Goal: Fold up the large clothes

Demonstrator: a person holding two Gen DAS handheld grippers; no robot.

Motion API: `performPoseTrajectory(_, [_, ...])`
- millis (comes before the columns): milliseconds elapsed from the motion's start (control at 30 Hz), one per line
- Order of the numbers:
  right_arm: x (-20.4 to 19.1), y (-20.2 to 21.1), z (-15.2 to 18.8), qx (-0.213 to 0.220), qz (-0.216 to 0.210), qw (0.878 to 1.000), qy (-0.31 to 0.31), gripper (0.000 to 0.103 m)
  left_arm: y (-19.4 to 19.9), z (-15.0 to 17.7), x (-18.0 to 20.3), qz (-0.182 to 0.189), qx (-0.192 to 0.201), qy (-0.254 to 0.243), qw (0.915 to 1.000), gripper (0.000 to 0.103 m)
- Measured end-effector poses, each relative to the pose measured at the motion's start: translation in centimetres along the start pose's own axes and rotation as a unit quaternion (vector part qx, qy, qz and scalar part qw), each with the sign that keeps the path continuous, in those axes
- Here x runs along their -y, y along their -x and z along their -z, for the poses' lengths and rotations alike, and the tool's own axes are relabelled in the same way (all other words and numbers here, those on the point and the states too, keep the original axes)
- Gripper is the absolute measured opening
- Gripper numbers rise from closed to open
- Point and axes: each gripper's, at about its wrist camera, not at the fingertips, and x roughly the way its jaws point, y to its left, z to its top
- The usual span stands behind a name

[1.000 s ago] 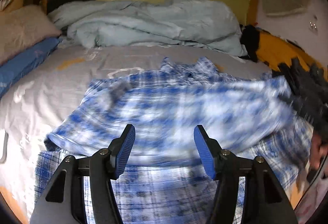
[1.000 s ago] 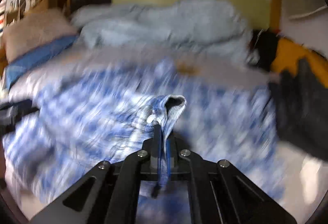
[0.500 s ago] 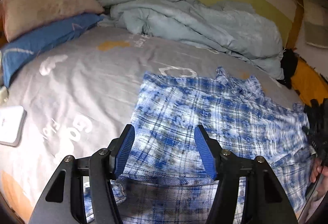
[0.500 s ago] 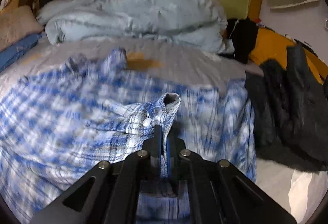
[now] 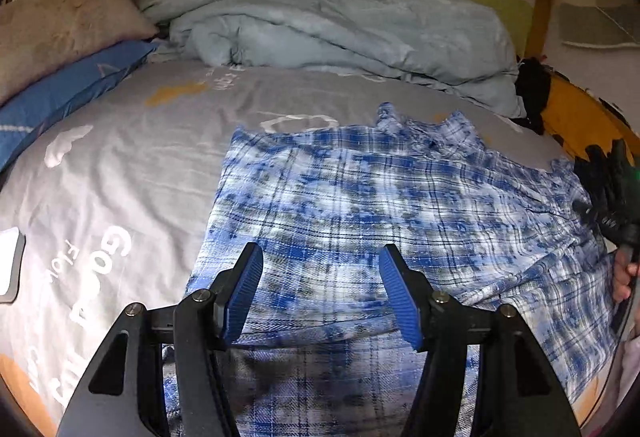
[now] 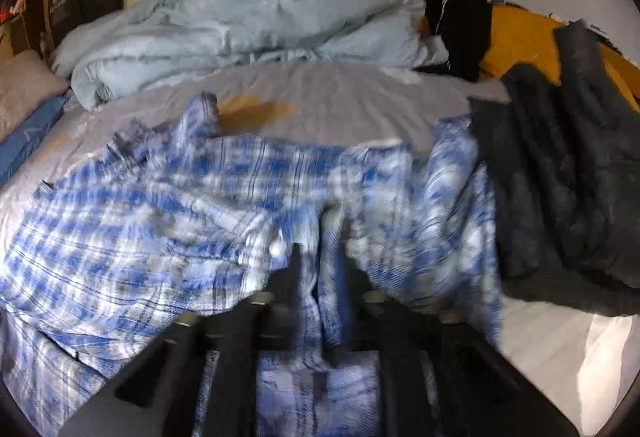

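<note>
The left gripper (image 5: 320,293) hangs over the bed and tips down toward the blue and white checked shirt (image 5: 400,205). Its two blue pads (image 5: 244,297) stand wide apart, with nothing between them, and they do not touch the cloth. The shirt lies spread out on the grey bed sheet (image 5: 120,177), with its collar toward the rumpled pale blue blanket (image 5: 340,29) at the far side of the bed. The right gripper (image 6: 316,277) also tips down at the shirt. It looks very blurry, but its jaws are opening, and a strip of the shirt's cloth lies between them; I cannot tell if the pads still press on it. In the left view the right gripper shows as a dark shape at the right edge, with a few of the person's fingers (image 5: 624,277) under it. A dark grey garment (image 6: 568,177) lies just beside the shirt on the right. A second ago the right gripper was shut tight on the shirt's cuff and held it up in a little bunch. Now the jaws have come apart and the cloth sits lower. The shirt was flapping and blurry then; now it lies flatter on the bed. The left gripper is as wide open as before.
</note>
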Motion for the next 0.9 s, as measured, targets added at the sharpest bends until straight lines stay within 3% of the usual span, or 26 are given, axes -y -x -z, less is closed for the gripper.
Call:
performPoseTrajectory(100, [0.8,2.8,-0.2,0.034,-0.007,0.999,-0.004,0.046,0.1,0.0,0.2,0.001,0.006,-0.003,1.0000,0.061])
performPoseTrajectory(233, [2.6,6.8,-0.3,0.076,-0.046,0.995,-0.036,0.047,0.2,-0.3,0.3,-0.001,0.027,-0.001,0.9996,0.064])
performPoseTrajectory(333, [4.4,9.6,-0.5,0.112,-0.081,0.988,-0.065,0.055,0.4,-1.0,0.9,-0.010,0.041,-0.010,0.9991,0.065])
performPoseTrajectory(367, [5.0,10.2,-0.6,0.120,-0.087,0.986,-0.072,0.056,0.7,-1.1,1.2,-0.009,0.050,-0.016,0.9986,0.068])
performPoseTrajectory(500, [6.6,11.1,-1.2,0.131,-0.086,0.983,-0.094,0.060,2.4,-0.8,2.4,-0.015,0.095,-0.044,0.9944,0.101])
performPoseTrajectory(567, [7.2,10.8,-1.5,0.122,-0.092,0.983,-0.102,0.058,2.9,-0.6,2.7,-0.018,0.106,-0.054,0.9928,0.103])
performPoseTrajectory(700, [7.7,8.5,-1.5,0.055,-0.093,0.988,-0.107,0.031,2.8,-0.3,2.9,-0.019,0.100,-0.055,0.9933,0.103])
performPoseTrajectory(767, [7.5,7.0,-1.2,0.019,-0.076,0.992,-0.097,0.023,2.5,-0.3,2.7,-0.019,0.094,-0.049,0.9942,0.103])
performPoseTrajectory(900, [8.2,3.9,-0.2,-0.029,-0.034,0.994,-0.100,0.021,2.1,-0.2,2.3,-0.009,0.085,-0.034,0.9958,0.103])
